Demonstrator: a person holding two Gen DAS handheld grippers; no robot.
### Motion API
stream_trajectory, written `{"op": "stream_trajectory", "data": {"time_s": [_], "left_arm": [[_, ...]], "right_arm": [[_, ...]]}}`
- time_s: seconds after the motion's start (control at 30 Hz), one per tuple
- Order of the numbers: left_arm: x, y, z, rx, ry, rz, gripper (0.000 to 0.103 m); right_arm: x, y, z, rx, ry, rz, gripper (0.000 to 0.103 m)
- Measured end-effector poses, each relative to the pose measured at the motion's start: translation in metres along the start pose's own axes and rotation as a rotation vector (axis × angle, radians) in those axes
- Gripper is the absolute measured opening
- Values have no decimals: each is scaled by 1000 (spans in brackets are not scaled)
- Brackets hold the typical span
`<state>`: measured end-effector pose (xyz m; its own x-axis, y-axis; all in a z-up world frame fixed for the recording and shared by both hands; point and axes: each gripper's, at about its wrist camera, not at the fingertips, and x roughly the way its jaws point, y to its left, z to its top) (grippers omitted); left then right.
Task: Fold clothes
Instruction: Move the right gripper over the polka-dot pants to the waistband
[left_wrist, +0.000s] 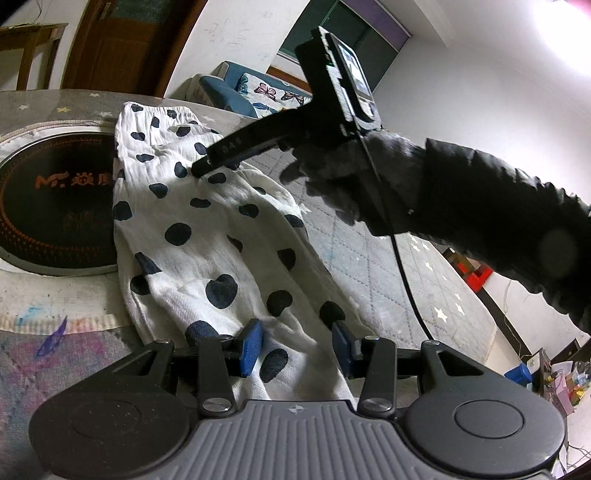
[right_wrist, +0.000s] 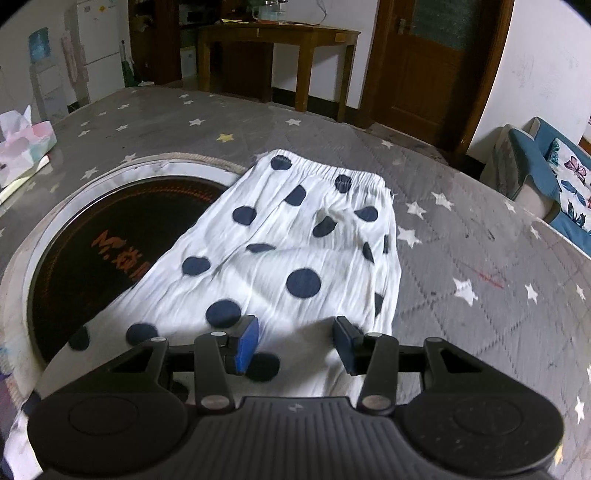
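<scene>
White trousers with navy dots lie stretched along the grey star-patterned table cover. Their elastic waistband is at the far end in the right wrist view. My left gripper hovers over the near end of the trousers. Its blue pads stand apart, with cloth under the gap and nothing pinched. A gloved hand holds my right gripper, whose tip is down at the cloth near the waistband end. In its own view the right gripper is open over the trousers.
A round black induction hob is set in the table beside the trousers, and cloth overlaps its rim. A tissue box sits at the far left. The table edge drops off on the right. A blue sofa stands beyond.
</scene>
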<state>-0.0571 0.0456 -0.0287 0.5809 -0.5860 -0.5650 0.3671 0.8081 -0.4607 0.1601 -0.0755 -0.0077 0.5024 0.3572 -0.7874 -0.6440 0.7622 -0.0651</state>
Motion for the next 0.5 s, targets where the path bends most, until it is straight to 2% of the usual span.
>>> {"op": "stream_trajectory", "data": {"time_s": [0.5], "left_arm": [[0, 0, 1, -3, 4, 1, 45]], "right_arm": [[28, -11, 30, 1, -16, -29, 49]]}}
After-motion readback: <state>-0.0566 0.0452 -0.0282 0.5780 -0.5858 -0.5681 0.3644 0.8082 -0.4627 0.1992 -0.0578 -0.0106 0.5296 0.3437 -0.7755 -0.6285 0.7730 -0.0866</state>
